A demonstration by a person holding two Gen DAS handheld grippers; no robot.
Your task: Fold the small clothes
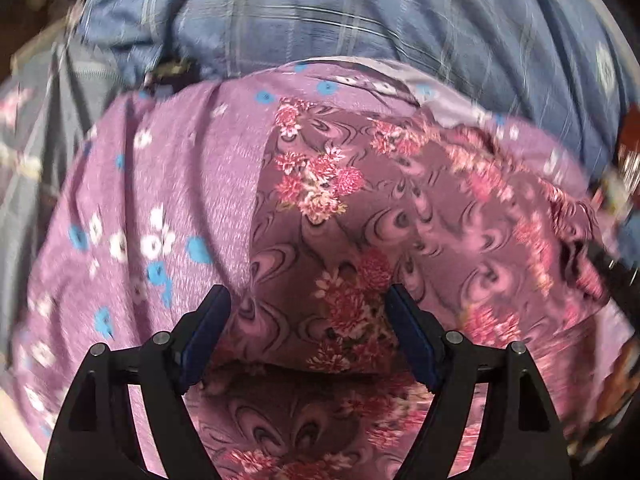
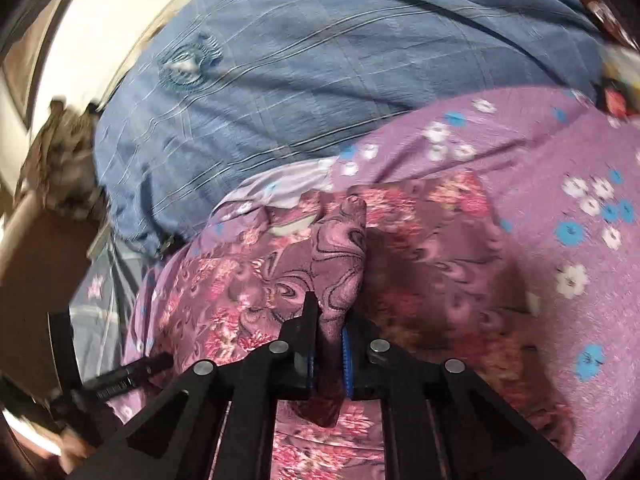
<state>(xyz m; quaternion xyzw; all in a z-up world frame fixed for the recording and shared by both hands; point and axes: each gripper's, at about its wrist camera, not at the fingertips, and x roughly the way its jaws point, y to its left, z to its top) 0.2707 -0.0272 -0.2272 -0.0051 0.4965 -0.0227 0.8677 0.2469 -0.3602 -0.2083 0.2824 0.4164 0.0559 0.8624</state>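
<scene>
**Floral garment on bed, right tool gripping a fold**

Blue checked bedsheet (image 2: 304,80) under a lilac flower-print cloth (image 2: 568,240); white wall (image 2: 100,20) behind. Mauve floral swirl-print garment (image 1: 340,208) lies on the lilac cloth. Left tool (image 1: 308,300) spread wide just above it. Right tool (image 2: 326,340) pinches a raised fold.

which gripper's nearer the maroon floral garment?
Right. The right gripper is shut on a bunched fold of the maroon floral garment, so it touches it. The left gripper is open, fingers spread above the same cloth, gripping nothing.
</scene>
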